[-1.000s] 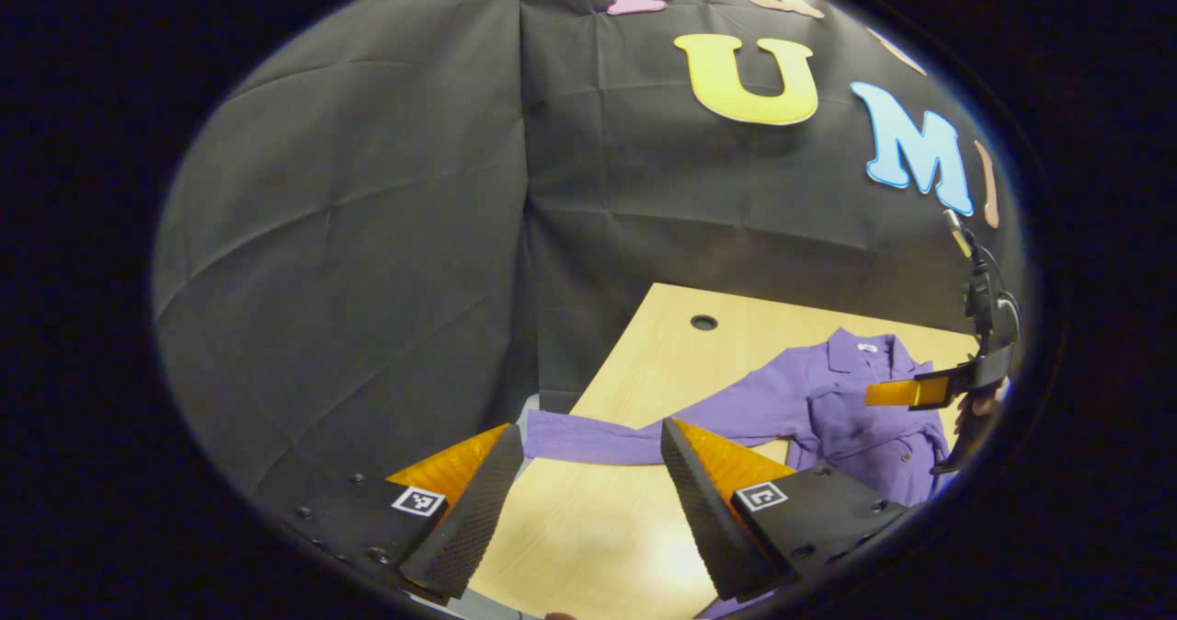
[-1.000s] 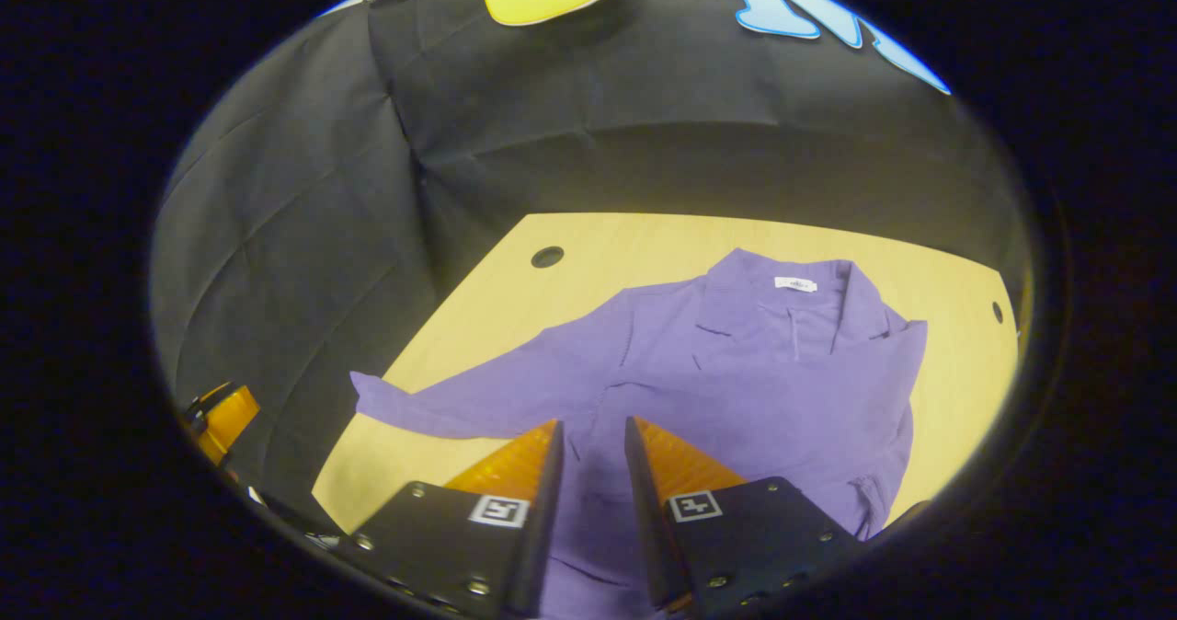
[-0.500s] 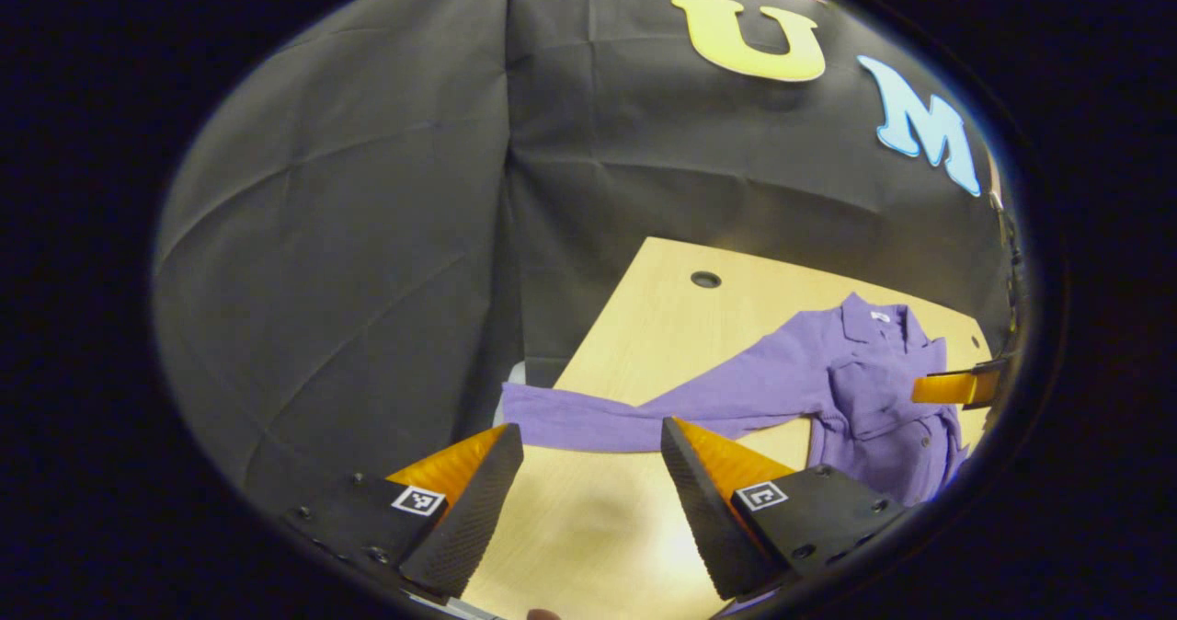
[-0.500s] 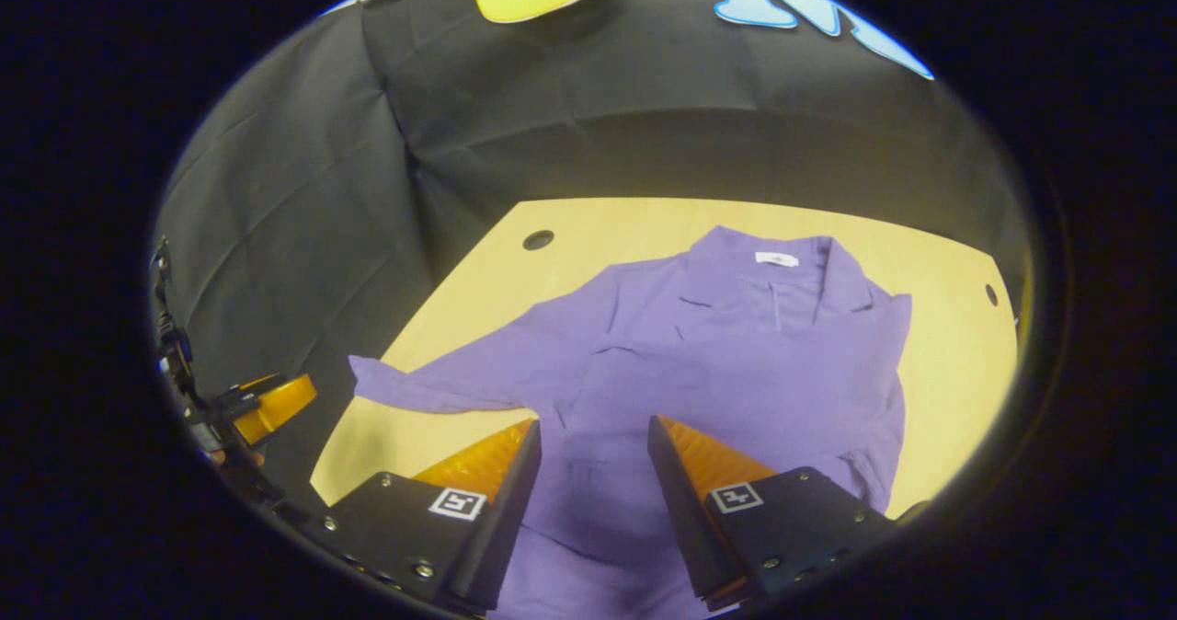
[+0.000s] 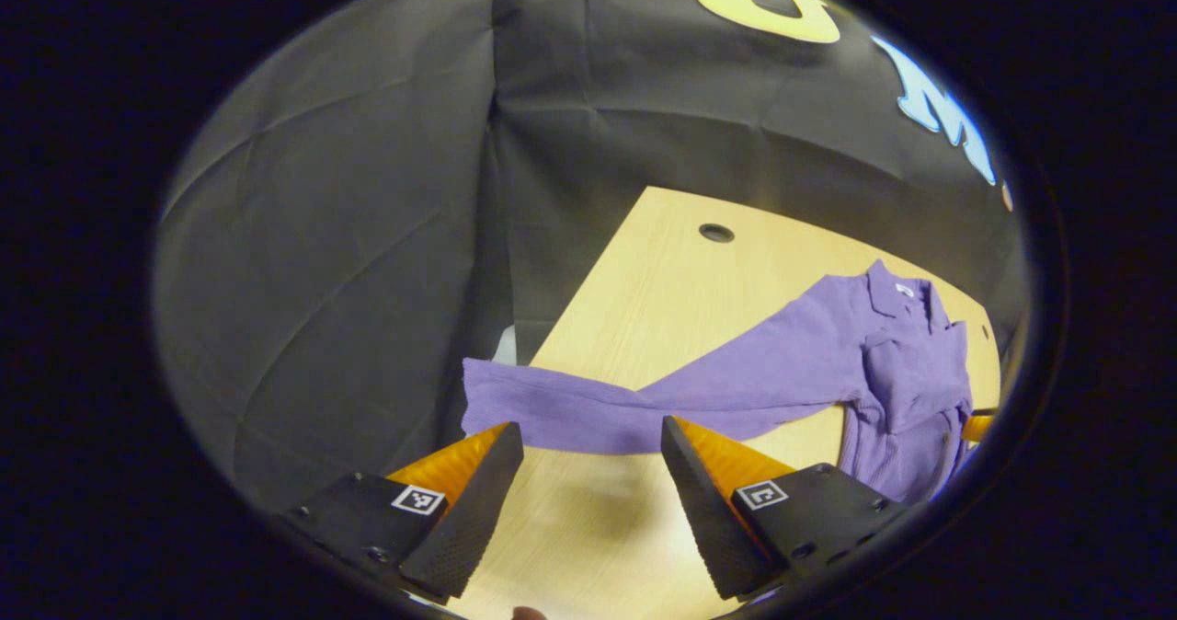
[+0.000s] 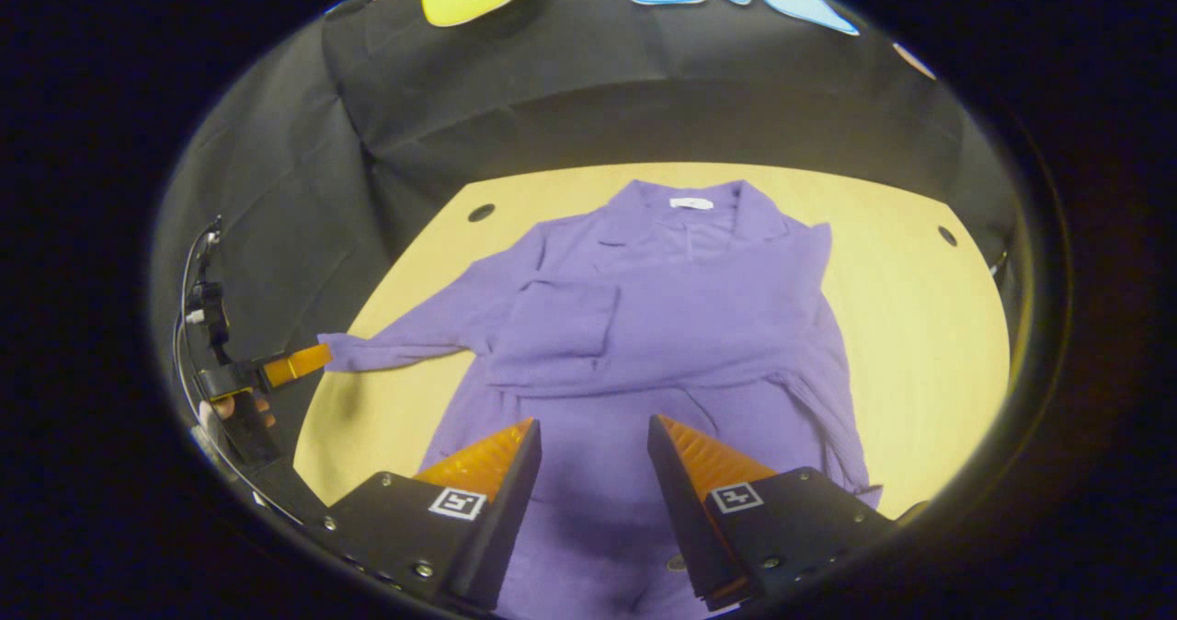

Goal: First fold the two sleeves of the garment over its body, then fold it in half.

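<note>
Jaws apart, purple shirt collar toward wall, sleeve seemingly overhanging table

The purple garment lay spread flat on the worktop, front side up, its collar at the far end from me and a small white label showing inside the neck. One sleeve was already folded across the body, lying as a band over the chest with slight wrinkles at the right side. The other sleeve stretched out straight to my left, unfolded, its cuff hanging just past the worktop's edge. The lower hem reached toward me, and the cloth over the body looked mostly smooth, with a chest pocket visible on the left panel
</note>
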{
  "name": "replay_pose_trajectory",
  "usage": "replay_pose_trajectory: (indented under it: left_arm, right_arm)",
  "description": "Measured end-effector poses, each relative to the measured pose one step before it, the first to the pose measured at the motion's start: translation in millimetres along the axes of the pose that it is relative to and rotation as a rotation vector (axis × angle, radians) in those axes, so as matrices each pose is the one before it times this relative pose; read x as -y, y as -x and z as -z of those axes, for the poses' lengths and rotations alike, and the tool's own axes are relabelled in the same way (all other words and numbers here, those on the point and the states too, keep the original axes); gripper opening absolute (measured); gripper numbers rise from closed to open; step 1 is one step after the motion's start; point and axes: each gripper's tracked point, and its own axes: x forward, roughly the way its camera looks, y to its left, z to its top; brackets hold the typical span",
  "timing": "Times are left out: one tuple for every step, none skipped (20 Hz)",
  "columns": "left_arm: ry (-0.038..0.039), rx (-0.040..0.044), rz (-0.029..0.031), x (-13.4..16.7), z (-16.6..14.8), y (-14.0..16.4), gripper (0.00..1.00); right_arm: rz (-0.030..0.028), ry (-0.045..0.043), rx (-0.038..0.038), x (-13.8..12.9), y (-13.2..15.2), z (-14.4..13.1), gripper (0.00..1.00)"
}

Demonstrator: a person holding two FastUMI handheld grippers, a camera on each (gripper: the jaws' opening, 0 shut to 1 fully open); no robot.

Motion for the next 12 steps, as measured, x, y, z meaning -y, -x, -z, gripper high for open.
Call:
replay_pose_trajectory:
  left_arm:
    - [-0.00849, -0.00635, 0.00130, 1.27, 0.50, -4.88, 1.00]
    - [-0.00800, -0.00553, -0.00128, 2.46, 0.96, -4.83, 1.00]
    - [-0.00888, -0.00505, -0.00185, 1.94, 0.37, -4.87, 1.00]
    - [-0.00808, -0.00485, -0.00289, 0.70, 0.23, -2.99, 1.00]
    - [-0.00675, -0.00296, -0.00094, 2.15, -0.02, -4.23, 1.00]
    - [-0.00598, -0.00888, -0.00398, 1.57, 0.69, -4.61, 1.00]
    - [-0.00604, -0.01299, -0.00397, 2.03, 3.34, -7.69, 0.99]
    - [-0.00344, -0.00871, -0.00901, 1.27, 3.13, -4.44, 1.00]
    - [0.00025, -0.01274, -0.00752, 0.32, 3.39, -4.15, 0.99]
    - [0.00147, -0.01466, -0.00806, -0.16, 3.69, -4.75, 0.97]
    - [0.00299, -0.01839, -0.00146, -1.05, 3.30, -0.88, 0.97]
    - [0.00303, 0.00330, 0.00164, -1.11, -2.03, 1.56, 1.00]
  right_arm:
    - [0.01289, -0.01871, -0.00594, 6.91, 4.97, 7.11, 0.74]
    - [0.01392, -0.01916, -0.00575, 8.28, 5.62, 9.03, 0.74]
    - [0.01495, -0.01899, -0.00503, 7.90, 6.29, 8.00, 0.74]
    - [0.01508, -0.01842, -0.00554, 8.09, 4.56, 6.70, 0.74]
    - [0.01619, -0.01874, -0.00519, 9.11, 3.59, 6.13, 0.74]
    - [0.01448, -0.02011, -0.00246, 7.37, 3.82, 4.93, 0.74]
    - [0.01183, -0.01910, -0.00251, 6.91, 3.89, 5.34, 0.74]
    - [0.01221, -0.01733, -0.00120, 7.35, 5.30, 3.30, 0.74]
    - [0.01170, -0.01527, -0.00129, 7.05, 4.72, 4.52, 0.74]
    - [0.01175, -0.01434, -0.00120, 6.11, 2.51, 3.57, 0.74]
    - [0.01085, -0.01423, -0.00114, 6.82, 3.43, 4.75, 0.74]
    - [0.01010, -0.01397, -0.00027, 5.41, 2.65, 2.38, 0.74]
